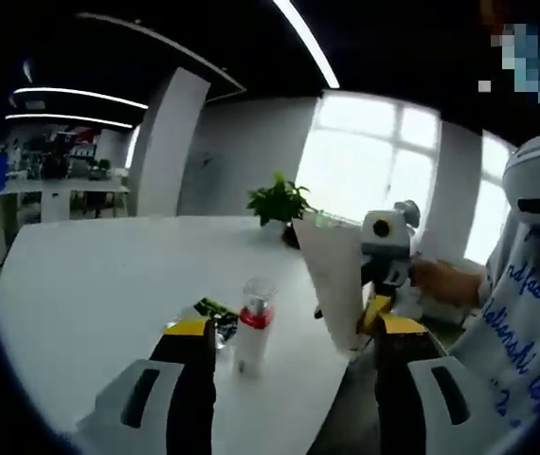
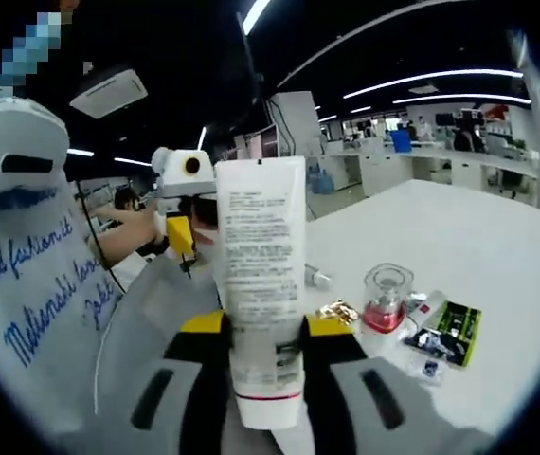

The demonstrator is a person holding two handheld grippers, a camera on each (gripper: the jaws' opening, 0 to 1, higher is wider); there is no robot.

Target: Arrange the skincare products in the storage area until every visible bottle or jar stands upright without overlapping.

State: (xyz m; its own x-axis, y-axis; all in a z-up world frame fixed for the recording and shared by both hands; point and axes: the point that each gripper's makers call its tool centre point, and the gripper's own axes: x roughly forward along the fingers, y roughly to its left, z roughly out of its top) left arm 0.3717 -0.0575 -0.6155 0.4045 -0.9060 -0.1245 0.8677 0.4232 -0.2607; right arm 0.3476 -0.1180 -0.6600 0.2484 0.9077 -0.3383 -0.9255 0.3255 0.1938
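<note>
Progress early | right gripper (image 2: 256, 327) clamped on white tube (image 2: 261, 275), lifted | left gripper (image 1: 294, 332) jaws apart | red-collared bottle (image 1: 254, 327) upright on table (image 1: 90, 284) | sachets (image 2: 450, 332) flat.

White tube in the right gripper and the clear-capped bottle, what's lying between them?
In the right gripper view, a small gold crinkled object lies on the table between the white tube and bottle.

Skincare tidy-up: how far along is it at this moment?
Early. Done: the clear-capped bottle stands upright on the table. In hand: the right tool is shut on the white tube, lifted. Left: set it upright; the left tool is open.
</note>
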